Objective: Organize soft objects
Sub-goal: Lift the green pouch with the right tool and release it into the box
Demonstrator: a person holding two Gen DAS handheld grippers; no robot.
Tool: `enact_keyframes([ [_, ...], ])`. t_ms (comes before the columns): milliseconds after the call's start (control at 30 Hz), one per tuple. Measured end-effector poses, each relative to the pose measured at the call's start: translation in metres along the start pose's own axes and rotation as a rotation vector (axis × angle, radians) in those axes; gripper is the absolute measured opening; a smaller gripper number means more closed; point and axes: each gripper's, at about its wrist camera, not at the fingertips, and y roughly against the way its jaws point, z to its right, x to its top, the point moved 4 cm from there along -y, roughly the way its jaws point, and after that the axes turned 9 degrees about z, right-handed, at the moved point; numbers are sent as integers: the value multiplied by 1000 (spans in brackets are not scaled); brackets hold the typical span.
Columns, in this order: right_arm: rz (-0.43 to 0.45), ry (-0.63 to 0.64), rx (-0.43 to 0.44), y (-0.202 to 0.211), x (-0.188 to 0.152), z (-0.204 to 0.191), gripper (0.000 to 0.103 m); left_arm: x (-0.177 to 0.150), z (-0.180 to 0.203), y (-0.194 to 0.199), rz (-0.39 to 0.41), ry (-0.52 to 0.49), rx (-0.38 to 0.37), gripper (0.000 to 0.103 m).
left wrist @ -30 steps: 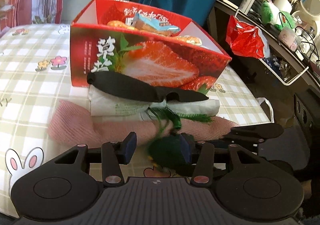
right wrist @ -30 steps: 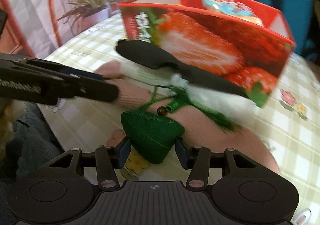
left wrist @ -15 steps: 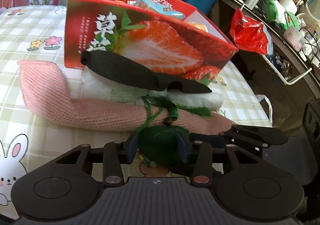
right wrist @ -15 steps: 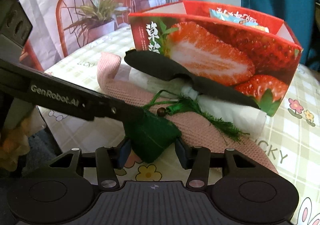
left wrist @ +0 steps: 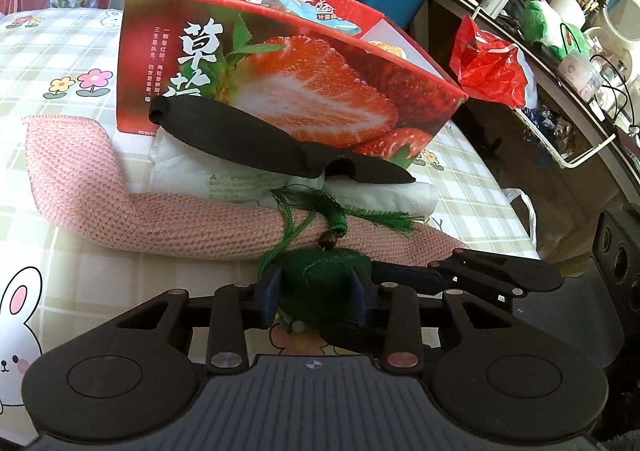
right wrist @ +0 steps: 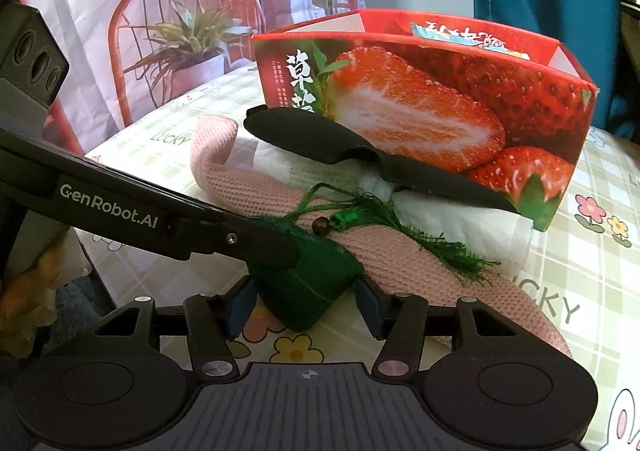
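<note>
A green fabric pouch (left wrist: 320,275) with a bead and a green tassel (left wrist: 360,215) lies at the near edge of a pink knitted cloth (left wrist: 80,187). My left gripper (left wrist: 316,285) is closing, and its pads press on both sides of the pouch. The jaws of my right gripper (right wrist: 304,303) are opening; the pouch (right wrist: 312,275) sits between them with small gaps at each pad. A black eye mask (left wrist: 248,139) rests on a white tissue packet (left wrist: 192,171) in front of the red strawberry box (left wrist: 280,71).
Snack packets (left wrist: 312,11) show over the box rim. The table wears a checked cloth (left wrist: 60,51) with flowers and rabbits. A red plastic bag (left wrist: 488,63) and a cluttered shelf (left wrist: 580,51) lie to the right. A red chair (right wrist: 180,31) stands behind the table.
My left gripper's jaws have come in around the green pouch and narrowed onto it. My right gripper's jaws, earlier tight on the pouch, have spread apart from it.
</note>
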Motion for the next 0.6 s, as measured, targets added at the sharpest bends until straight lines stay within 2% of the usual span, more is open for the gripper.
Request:
enact_keyframes([
  [333,1,-22,18,-4,-3,1,54,1,2,2,-2,-3,-11,38],
  [600,75,-20,16,13,15,0,52,20,12,20,60,-18,-45,38],
])
